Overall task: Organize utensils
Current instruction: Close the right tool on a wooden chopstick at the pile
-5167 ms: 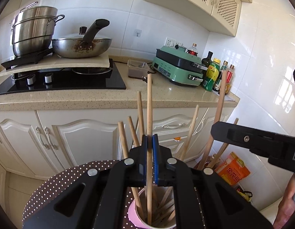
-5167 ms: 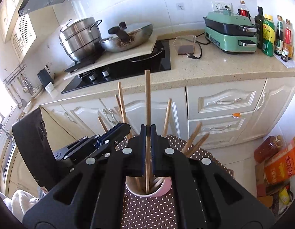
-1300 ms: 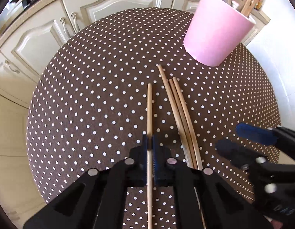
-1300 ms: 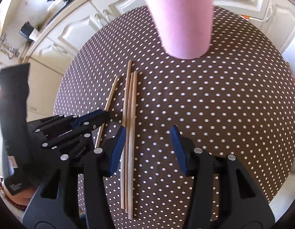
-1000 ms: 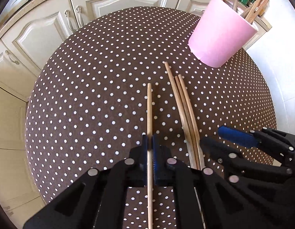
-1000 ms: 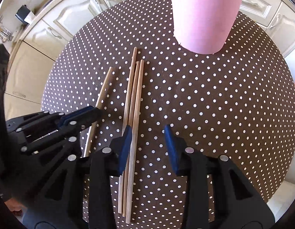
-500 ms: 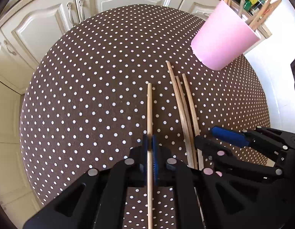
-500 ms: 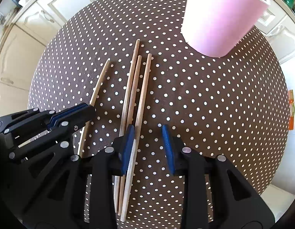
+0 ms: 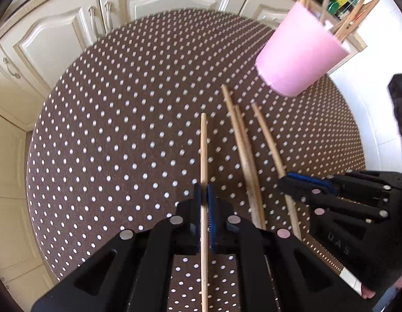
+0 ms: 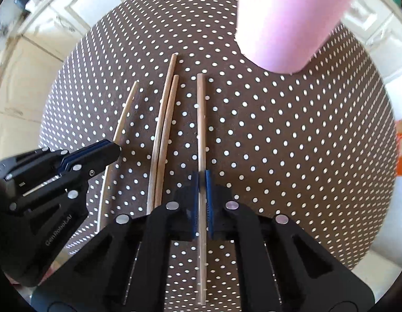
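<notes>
Polka-dot tablecloth (image 9: 109, 130) carries two loose chopsticks (image 10: 161, 135) near the pink cup (image 9: 299, 54). Left gripper (image 9: 204, 195) pinches one chopstick (image 9: 204, 143); the right gripper (image 10: 202, 182), jaws just closing, clamps another (image 10: 201, 119). Light, stiff, slippery sticks; grip mid-length.

Left wrist view: tabletop (image 9: 102, 130) bare across the whole left half and upper centre; free passage there. Pink cup (image 9: 299, 54) stands upper right, sticks (image 9: 357, 7) rising from it. Centre right taken by a pair of chopsticks (image 9: 242, 140) lying touching and a single chopstick (image 9: 268, 140) just beside them. Right gripper (image 9: 286, 179) crowds the lower right.

Right wrist view: right half of the table open. Left gripper (image 10: 117, 150) blocks the left edge, over a thin chopstick (image 10: 125, 114).
</notes>
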`<state>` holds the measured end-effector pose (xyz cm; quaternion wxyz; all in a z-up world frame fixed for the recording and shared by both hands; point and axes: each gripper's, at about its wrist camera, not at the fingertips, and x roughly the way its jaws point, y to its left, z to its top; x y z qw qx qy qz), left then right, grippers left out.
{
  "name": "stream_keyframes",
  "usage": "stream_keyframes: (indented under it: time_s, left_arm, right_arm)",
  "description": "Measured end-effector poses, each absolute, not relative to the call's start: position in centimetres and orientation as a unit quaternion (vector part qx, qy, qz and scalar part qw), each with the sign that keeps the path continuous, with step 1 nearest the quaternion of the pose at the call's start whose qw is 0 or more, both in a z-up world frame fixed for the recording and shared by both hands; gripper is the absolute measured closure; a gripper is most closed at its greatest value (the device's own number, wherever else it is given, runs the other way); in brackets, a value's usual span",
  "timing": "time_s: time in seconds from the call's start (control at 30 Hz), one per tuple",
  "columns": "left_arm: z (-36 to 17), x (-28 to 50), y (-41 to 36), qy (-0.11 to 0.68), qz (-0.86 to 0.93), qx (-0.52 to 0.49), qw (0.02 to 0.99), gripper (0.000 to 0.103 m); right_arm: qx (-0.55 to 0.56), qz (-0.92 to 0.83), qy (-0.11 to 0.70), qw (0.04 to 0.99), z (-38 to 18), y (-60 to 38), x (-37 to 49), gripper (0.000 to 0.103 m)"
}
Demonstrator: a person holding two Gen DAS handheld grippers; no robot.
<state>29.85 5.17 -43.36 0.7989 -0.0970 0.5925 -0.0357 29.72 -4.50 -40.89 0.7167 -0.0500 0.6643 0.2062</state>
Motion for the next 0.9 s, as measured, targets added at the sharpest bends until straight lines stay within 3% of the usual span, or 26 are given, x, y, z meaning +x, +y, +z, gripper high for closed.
stream_keyframes:
  time_s: [0.23, 0.9]
  left_arm:
    - [-40.9, 30.5, 4.2, 0.562, -0.055, -0.095, 0.820, 0.098]
    - [-28.8, 35.9, -0.1, 0.392, -0.120, -0.085, 0.908, 0.098]
  right_arm:
    - [0.033, 0.230, 0.644, 0.729, -38.3, -8.1, 30.3, 0.097]
    - [0.126, 0.258, 0.505, 0.814, -26.4, -17.5, 32.9, 0.097]
